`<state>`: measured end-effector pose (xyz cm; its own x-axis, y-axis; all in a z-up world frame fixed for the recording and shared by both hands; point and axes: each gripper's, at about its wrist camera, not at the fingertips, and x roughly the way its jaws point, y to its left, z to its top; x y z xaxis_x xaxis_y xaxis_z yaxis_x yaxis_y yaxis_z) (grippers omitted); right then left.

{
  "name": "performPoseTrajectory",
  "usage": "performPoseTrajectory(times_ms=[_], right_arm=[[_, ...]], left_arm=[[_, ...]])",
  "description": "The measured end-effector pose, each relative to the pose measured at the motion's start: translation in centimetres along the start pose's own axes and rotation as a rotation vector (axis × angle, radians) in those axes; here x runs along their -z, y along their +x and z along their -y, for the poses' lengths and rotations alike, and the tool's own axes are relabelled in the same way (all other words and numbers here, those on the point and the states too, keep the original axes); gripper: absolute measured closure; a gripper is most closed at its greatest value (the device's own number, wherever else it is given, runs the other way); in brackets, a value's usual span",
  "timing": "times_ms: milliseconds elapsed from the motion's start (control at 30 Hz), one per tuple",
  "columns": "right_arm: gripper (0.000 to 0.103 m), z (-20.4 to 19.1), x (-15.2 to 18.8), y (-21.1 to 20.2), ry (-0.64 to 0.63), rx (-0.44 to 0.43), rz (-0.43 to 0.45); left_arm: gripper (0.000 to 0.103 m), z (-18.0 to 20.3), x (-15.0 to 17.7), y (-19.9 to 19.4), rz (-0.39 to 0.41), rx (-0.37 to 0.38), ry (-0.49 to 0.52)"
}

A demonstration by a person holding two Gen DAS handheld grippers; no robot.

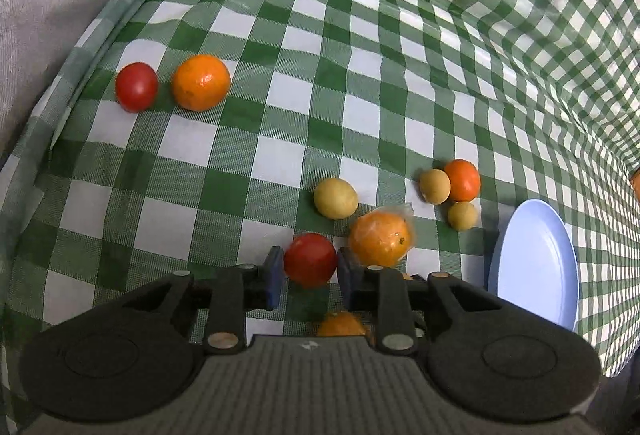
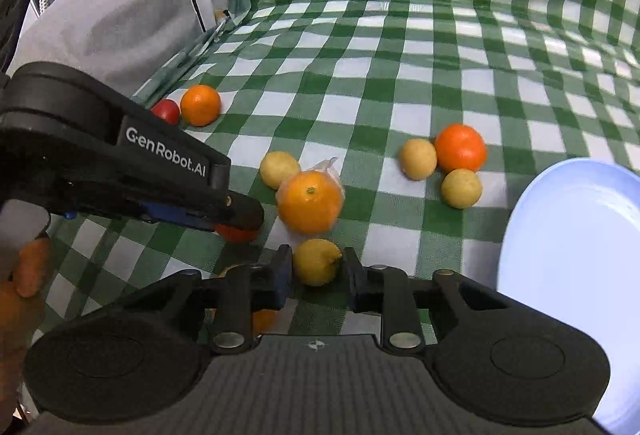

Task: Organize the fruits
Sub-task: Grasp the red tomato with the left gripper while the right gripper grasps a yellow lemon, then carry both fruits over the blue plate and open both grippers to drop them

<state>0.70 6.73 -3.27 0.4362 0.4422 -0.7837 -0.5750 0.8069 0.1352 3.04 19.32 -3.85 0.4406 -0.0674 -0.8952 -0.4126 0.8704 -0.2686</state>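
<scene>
A small red tomato sits between the blue pads of my left gripper, which touch it on both sides, low over the green checked cloth. In the right wrist view this left gripper reaches in from the left with the tomato under its tip. My right gripper is shut on a yellow lemon. Just beyond lie a plastic-wrapped orange and another yellow fruit. A pale blue plate stands empty at the right.
A tangerine and two small yellow fruits cluster left of the plate. Far left lie a second tomato and an orange near the cloth's edge, beside a grey cushion. Another orange lies under my left gripper.
</scene>
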Motion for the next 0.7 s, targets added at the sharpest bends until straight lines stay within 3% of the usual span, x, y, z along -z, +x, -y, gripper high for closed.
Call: performPoseTrajectory(times_ms=[200, 700], right_arm=[[0.075, 0.3, 0.1, -2.6, 0.010, 0.014, 0.072], [0.075, 5.0, 0.3, -6.9, 0.056, 0.094, 0.137]], left_arm=[[0.072, 0.9, -0.3, -1.1, 0.080, -0.050, 0.055], [0.072, 7.4, 0.9, -1.6, 0.216, -0.106, 0.229]])
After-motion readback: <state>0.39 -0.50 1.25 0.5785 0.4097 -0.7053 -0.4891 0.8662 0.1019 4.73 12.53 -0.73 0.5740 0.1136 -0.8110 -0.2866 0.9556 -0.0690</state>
